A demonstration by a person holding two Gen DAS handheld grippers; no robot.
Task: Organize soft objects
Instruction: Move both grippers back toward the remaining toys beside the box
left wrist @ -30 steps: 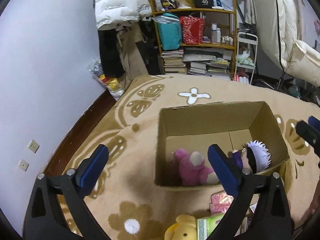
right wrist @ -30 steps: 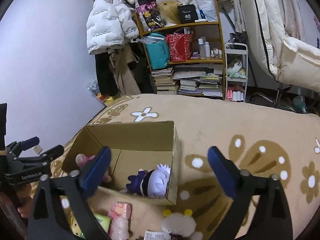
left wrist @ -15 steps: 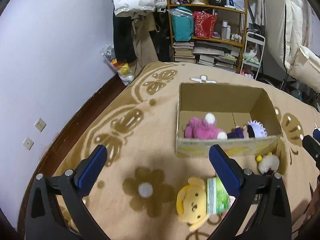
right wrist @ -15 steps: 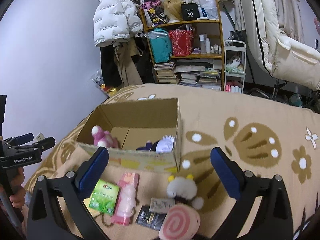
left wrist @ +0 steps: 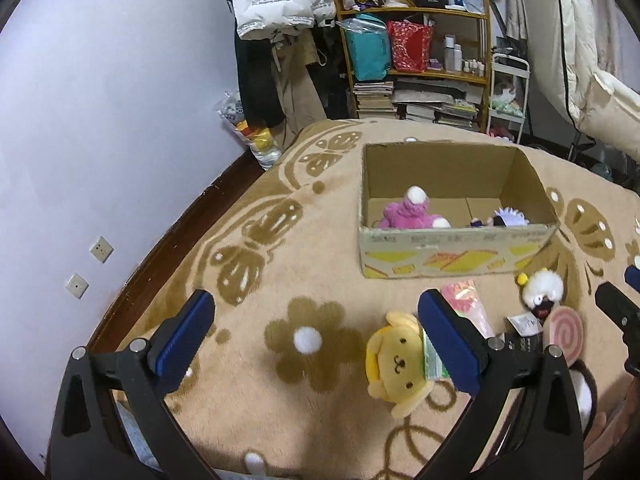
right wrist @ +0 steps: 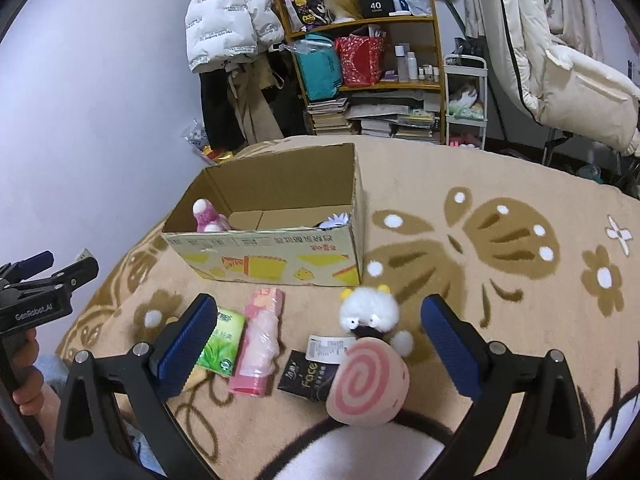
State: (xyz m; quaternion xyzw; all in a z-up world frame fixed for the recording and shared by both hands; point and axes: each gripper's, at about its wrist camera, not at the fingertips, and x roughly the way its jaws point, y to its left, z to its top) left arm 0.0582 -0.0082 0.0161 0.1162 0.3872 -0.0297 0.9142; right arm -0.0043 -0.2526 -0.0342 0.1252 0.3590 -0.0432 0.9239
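Observation:
An open cardboard box (left wrist: 456, 258) (right wrist: 272, 256) stands on the patterned blanket. It holds a pink plush (left wrist: 408, 214) (right wrist: 206, 218) and a white-haired doll (left wrist: 506, 218) (right wrist: 336, 220). In front of it lie a yellow dog plush (left wrist: 396, 364), a white fluffy plush (left wrist: 542, 290) (right wrist: 370, 312) and a pink swirl cushion (left wrist: 564, 330) (right wrist: 366, 380). My left gripper (left wrist: 316, 336) is open and empty above the blanket, left of the yellow plush. My right gripper (right wrist: 320, 344) is open and empty, above the swirl cushion and the white plush.
A green tissue pack (right wrist: 222, 340), a pink packet (right wrist: 260, 342) and a black "Face" sachet (right wrist: 308, 374) lie among the toys. A cluttered shelf (left wrist: 416, 44) and hanging coats (left wrist: 276, 0) stand behind the blanket. A wall (left wrist: 100, 120) runs along the left.
Both grippers have drawn back from the box toward me and lifted. The loose toys in front of the box have come into view. Both stay open.

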